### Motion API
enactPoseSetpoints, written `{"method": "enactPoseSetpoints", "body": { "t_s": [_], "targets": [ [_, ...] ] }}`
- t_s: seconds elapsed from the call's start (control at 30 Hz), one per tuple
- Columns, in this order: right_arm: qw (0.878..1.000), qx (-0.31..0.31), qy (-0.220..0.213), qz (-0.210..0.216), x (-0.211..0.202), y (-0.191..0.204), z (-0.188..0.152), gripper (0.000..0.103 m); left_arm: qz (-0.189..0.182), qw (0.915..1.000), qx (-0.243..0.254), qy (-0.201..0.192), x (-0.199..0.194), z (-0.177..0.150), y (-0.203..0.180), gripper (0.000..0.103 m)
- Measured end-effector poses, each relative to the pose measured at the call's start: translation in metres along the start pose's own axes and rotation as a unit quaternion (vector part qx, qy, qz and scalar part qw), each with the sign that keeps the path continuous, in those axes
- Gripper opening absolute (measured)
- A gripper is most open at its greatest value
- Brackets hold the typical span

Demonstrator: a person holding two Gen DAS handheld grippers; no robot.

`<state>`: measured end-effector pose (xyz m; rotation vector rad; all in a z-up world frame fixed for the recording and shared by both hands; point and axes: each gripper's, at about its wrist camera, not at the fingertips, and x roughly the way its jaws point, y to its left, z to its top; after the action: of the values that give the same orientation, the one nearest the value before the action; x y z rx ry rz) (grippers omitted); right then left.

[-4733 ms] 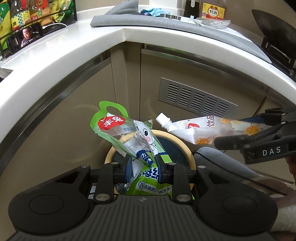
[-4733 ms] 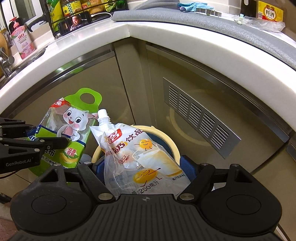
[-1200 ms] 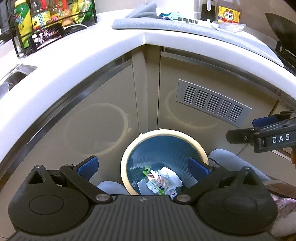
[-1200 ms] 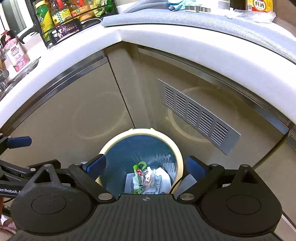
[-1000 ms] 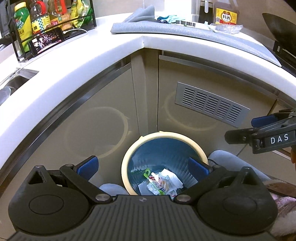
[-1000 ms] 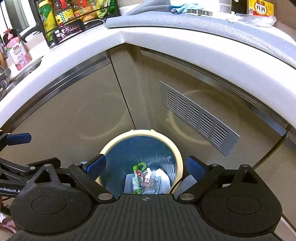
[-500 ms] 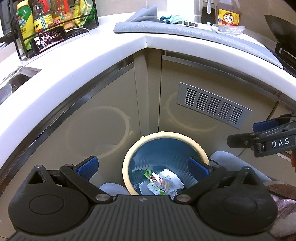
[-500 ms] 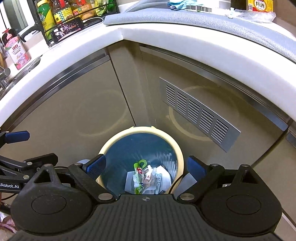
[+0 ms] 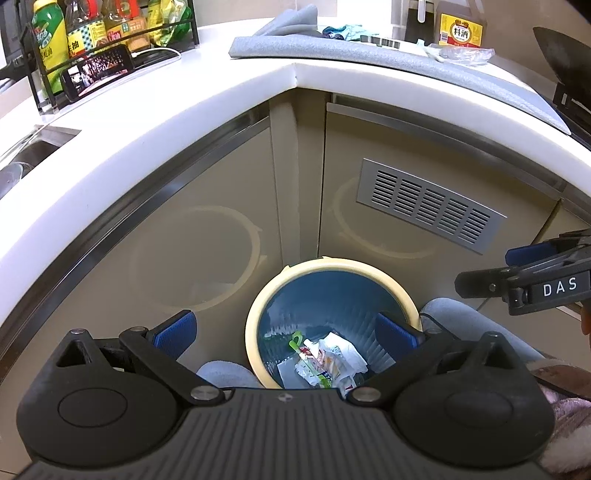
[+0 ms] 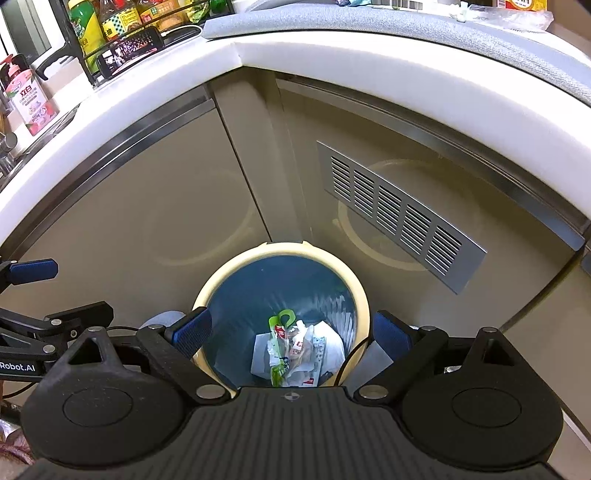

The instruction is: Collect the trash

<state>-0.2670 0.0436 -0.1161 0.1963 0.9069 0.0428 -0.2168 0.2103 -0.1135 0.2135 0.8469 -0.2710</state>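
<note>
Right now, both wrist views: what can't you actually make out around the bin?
- Trash bin: near rim and lower wall hidden by each gripper's body, both views.
- Wrappers inside: too crumpled and small to count.
- Floor by the bin: covered by gripper bodies.
- Clear bag on the counter: contents unreadable.

The white bench [image 9: 155,122] wraps round an inner corner, with beige cupboard doors below it. From that corner, a grey mat [image 9: 369,55] runs along the right-hand stretch of the bench, and on it lie a blue cloth [image 9: 341,31], a clear plastic bag [image 9: 461,53] and a yellow-labelled bottle [image 9: 460,31]. On the left-hand stretch stands a black wire rack [image 9: 110,48] of bottles, a phone [image 9: 98,72] propped against its front. Further left a sink [image 9: 22,158] is set into the bench, a pink-labelled pump bottle [image 10: 27,98] beside it. On the floor below the corner stands a bin [image 10: 280,251] with a cream rim, holding wrappers [image 10: 295,350].
</note>
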Motion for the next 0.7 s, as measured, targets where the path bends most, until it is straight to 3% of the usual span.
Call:
{"method": "enactPoseSetpoints", "body": {
  "t_s": [0.4, 0.7],
  "targets": [
    [1.0, -0.005, -0.004, -0.007, 0.002, 0.001, 0.001, 0.095, 0.006, 0.9999, 0.009, -0.008, 0.0, 0.004, 0.001, 0.103],
    [0.998, -0.043, -0.036, -0.002, -0.009, 0.008, 0.015, 0.096, 0.011, 0.9991, 0.012, -0.039, -0.009, 0.034, 0.005, 0.103]
  ]
}}
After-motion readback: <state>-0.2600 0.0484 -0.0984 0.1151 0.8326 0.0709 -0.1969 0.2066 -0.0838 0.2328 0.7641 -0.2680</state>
